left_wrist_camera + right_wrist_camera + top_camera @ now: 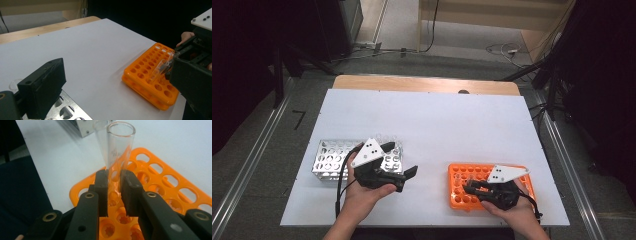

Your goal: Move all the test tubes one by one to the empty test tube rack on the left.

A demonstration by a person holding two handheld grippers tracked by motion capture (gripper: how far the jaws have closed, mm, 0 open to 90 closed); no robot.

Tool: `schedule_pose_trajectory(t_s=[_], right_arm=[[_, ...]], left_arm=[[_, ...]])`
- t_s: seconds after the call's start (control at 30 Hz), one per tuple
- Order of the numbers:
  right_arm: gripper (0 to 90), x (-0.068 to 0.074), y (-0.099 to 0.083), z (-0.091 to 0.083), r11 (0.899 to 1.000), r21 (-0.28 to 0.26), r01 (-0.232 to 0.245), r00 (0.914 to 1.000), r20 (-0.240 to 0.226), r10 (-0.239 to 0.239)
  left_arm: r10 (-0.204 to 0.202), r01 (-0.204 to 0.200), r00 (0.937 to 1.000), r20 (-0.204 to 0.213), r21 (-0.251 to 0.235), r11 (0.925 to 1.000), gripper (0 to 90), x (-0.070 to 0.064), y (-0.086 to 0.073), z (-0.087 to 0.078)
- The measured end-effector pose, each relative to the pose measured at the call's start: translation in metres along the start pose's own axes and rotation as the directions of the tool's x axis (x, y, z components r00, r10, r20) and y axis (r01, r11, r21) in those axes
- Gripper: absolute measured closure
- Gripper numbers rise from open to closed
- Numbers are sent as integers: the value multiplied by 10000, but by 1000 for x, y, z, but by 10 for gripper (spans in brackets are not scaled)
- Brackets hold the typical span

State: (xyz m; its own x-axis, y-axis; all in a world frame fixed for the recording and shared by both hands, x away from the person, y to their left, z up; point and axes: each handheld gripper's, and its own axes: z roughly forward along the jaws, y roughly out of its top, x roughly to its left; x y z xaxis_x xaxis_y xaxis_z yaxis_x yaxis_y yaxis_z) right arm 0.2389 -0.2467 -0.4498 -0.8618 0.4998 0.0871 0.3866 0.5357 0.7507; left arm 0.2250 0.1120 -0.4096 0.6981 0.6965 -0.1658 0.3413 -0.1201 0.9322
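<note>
Right gripper (114, 192): a glass tube (117, 157) is clamped between its jaws, tilted over the orange rack (175, 185). Left gripper (399, 162) is held open beside the metal rack (329, 160).

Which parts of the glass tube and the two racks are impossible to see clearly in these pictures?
- Glass tube: bottom end hidden by the right gripper, right gripper view.
- Metal rack: right part hidden by the left gripper, high view.
- Orange rack: holes too small to count, high view.
</note>
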Motion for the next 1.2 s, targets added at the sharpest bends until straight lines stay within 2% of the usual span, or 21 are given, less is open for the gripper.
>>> schedule_pose_trajectory(t_s=[0.33,0.57,0.97,1.2], right_arm=[[737,-1,7,-18,9985,-537,-68,10000,-49,66],[737,6,13,-24,9974,-715,46,9997,-253,-64],[737,19,23,-20,9958,-882,245,9977,-605,-299],[737,26,27,-14,9963,-792,342,9962,-768,-403]], left_arm=[[97,-97,9998,148,21,10000,5,-4,2,1],[159,-159,9996,253,13,9999,5,-9,3,2],[303,-304,9978,593,4,9995,5,-20,6,5],[398,-405,9945,966,59,9992,15,-29,5,10]])
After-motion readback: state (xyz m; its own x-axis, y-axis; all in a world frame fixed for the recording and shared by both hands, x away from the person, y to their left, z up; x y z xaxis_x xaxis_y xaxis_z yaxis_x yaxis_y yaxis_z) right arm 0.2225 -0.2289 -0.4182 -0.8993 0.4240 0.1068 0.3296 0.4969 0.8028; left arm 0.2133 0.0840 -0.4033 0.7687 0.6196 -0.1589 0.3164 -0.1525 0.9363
